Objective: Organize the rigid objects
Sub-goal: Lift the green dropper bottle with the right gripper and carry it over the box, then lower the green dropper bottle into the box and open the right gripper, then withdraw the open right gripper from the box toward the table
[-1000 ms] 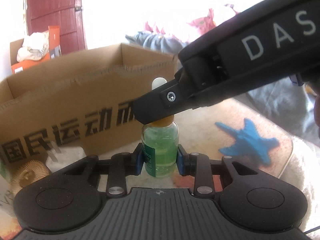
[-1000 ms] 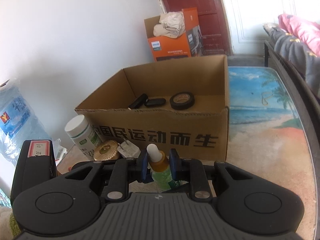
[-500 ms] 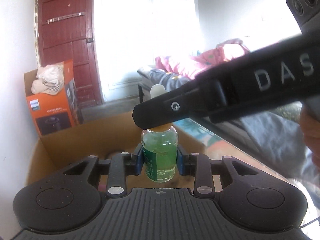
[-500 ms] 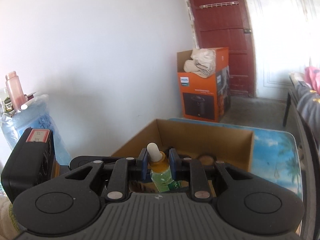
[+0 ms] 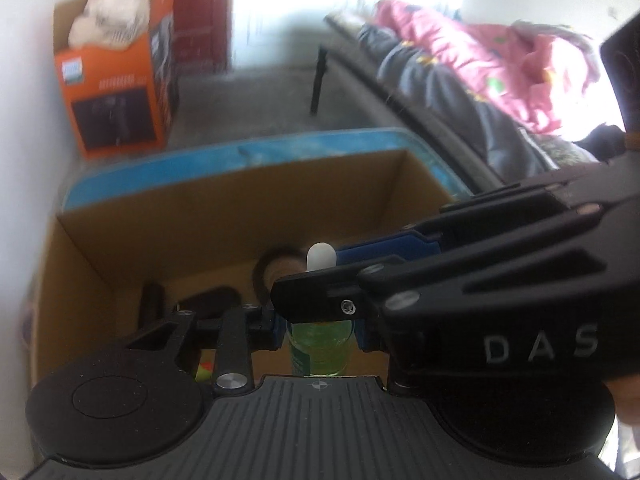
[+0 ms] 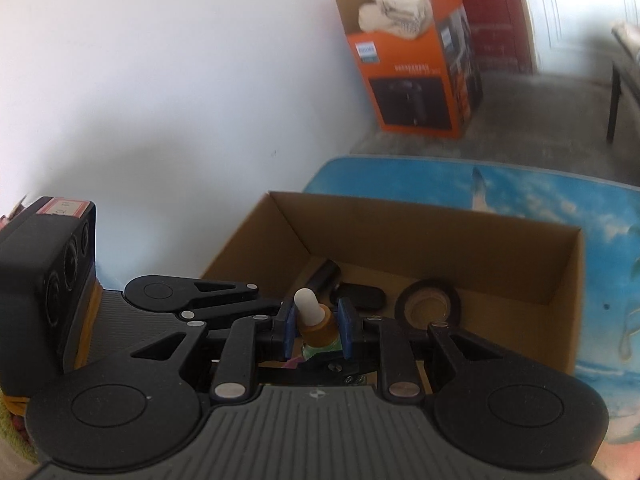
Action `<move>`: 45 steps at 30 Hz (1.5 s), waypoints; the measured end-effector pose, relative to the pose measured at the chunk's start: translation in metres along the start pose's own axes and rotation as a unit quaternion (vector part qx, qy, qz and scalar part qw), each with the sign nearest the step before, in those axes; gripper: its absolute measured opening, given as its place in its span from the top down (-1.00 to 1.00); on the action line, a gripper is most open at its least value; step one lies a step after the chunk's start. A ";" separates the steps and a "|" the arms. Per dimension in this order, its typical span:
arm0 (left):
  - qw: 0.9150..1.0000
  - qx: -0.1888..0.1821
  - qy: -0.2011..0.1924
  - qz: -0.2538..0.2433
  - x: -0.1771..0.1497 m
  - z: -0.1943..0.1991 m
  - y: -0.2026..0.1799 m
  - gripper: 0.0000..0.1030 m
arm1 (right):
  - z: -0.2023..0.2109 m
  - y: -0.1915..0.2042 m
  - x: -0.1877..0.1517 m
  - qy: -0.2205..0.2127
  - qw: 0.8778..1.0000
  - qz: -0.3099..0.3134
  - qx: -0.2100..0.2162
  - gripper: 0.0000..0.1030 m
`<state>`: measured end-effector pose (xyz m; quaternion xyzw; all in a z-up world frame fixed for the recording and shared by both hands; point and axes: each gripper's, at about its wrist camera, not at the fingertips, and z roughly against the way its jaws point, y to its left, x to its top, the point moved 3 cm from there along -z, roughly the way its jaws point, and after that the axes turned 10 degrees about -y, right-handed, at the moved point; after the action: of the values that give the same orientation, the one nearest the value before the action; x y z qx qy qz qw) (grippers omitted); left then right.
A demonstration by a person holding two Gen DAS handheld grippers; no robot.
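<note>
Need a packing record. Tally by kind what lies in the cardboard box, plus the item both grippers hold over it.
Tape roll: 1
Flat black oblong items, too blurred to identify: 2
Green dropper bottle, held at the box: 1
Total: 4

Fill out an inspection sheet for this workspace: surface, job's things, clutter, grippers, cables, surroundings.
Surface: table with a blue beach-scene top, partly covered by the box.
Job's things: small glass dropper bottle of green liquid with a white rubber bulb, held above the open brown cardboard box; inside lie a black tape roll and two dark oblong items, blurred.
Clutter: nothing seen on the bare table.
Grippers: left gripper shut on the bottle's glass body; right gripper shut on its amber collar.
Cables: nothing seen.
Surroundings: white wall; orange carton with pale cloth on top; dark red door; couch with pink bedding.
</note>
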<state>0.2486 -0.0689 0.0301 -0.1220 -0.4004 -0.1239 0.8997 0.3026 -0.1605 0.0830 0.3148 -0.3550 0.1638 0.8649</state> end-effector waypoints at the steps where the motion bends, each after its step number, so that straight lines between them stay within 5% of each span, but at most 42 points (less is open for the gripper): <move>1: 1.000 0.003 0.010 0.009 0.001 -0.006 0.005 0.39 | -0.007 -0.005 0.000 0.006 1.000 -0.004 -0.001 0.55; 11: 0.997 0.001 0.053 0.060 0.004 -0.028 0.025 0.39 | -0.048 -0.018 0.001 0.026 1.000 0.004 0.002 0.63; 19: 0.999 0.003 0.026 0.040 0.006 -0.018 0.021 0.22 | -0.041 -0.016 0.002 0.012 1.000 0.006 0.000 0.60; 24: 1.000 0.004 -0.008 0.020 0.013 0.005 0.012 -0.37 | -0.001 -0.015 0.009 -0.030 0.999 -0.016 0.006 0.58; 27: 1.000 -0.003 -0.030 0.004 0.015 0.025 0.004 -0.54 | 0.033 -0.015 0.009 -0.062 0.998 -0.033 0.009 0.52; 31: 0.998 -0.020 -0.066 -0.008 0.012 0.062 -0.008 -0.77 | 0.086 -0.011 -0.005 -0.102 0.993 -0.050 0.015 -0.06; 32: 0.997 -0.024 -0.074 -0.010 0.010 0.072 -0.010 -0.85 | 0.098 -0.010 -0.011 -0.111 0.992 -0.052 0.012 -0.07; 38: 0.991 -0.048 -0.122 -0.022 -0.016 0.118 -0.026 -0.99 | 0.166 -0.002 -0.062 -0.138 0.986 -0.092 0.003 -0.10; 45: 0.991 -0.067 -0.110 -0.030 -0.069 0.128 -0.040 -0.99 | 0.195 -0.003 -0.134 -0.158 0.969 -0.188 0.003 -0.21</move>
<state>0.1026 -0.0573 0.0658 -0.1833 -0.4915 -0.1633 0.8356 0.1117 -0.2998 0.0927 0.4005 -0.4211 -0.0524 0.8121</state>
